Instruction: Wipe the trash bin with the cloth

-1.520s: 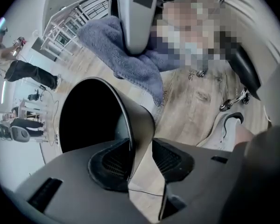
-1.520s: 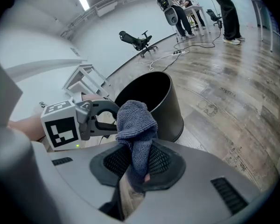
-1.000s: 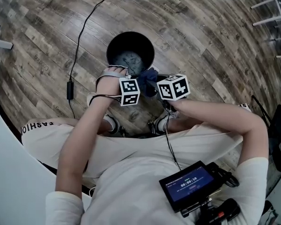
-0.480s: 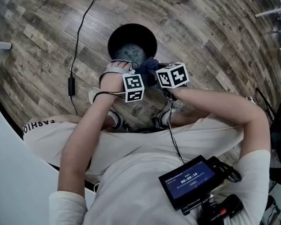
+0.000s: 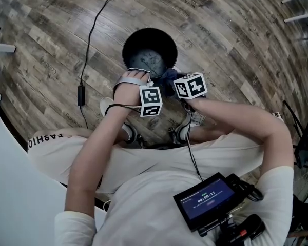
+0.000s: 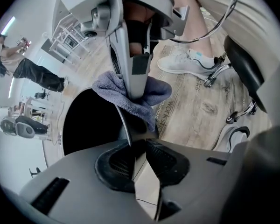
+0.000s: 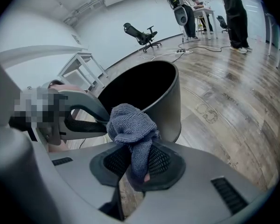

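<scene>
Clenching the cloth [image 7: 130, 125], your right hand-held gripper [image 7: 139, 168] has sunk a little over the last second, keeping it against the trash bin's [image 7: 168, 101] near rim. Your left hand-held gripper [image 6: 141, 155] stays clamped on that rim, so the wipe looks under way.

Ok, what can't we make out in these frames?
Head view: jaws of left gripper and right gripper hidden under marker cubes.
Left gripper view: trash bin interior is plain black.
Right gripper view: cloth covers the rim, so contact unclear.
Head view: screen text too small.
</scene>
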`<state>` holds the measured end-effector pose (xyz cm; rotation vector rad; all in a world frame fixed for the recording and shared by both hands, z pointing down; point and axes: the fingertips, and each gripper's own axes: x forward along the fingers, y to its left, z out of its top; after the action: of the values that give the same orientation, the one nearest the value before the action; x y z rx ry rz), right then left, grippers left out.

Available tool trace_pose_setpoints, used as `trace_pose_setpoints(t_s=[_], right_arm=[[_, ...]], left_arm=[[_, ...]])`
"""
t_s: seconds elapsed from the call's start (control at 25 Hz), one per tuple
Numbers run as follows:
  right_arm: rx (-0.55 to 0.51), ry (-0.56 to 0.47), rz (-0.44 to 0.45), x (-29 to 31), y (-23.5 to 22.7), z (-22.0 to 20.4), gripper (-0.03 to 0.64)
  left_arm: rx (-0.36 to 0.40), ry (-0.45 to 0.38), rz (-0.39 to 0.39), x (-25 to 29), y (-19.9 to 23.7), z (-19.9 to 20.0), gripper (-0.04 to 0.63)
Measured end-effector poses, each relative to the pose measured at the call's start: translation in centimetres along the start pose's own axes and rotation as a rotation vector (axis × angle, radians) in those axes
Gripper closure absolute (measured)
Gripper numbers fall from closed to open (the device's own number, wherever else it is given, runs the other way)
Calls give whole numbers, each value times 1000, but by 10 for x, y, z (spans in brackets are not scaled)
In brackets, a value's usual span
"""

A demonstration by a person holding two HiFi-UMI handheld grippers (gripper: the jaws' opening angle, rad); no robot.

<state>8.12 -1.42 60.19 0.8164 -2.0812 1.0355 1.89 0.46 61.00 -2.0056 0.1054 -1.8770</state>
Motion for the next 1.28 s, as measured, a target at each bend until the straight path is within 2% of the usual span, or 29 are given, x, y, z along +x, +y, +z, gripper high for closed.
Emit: trace_pose_setpoints(t_s=[0.52, 1.28], right_arm=[[-48, 48, -37, 34, -31, -18, 541], [-164, 100, -169, 106, -84, -58, 541]], left_arm=[[37, 11, -13, 2, 0, 1, 515], [47, 32, -5, 6, -1, 3, 514]])
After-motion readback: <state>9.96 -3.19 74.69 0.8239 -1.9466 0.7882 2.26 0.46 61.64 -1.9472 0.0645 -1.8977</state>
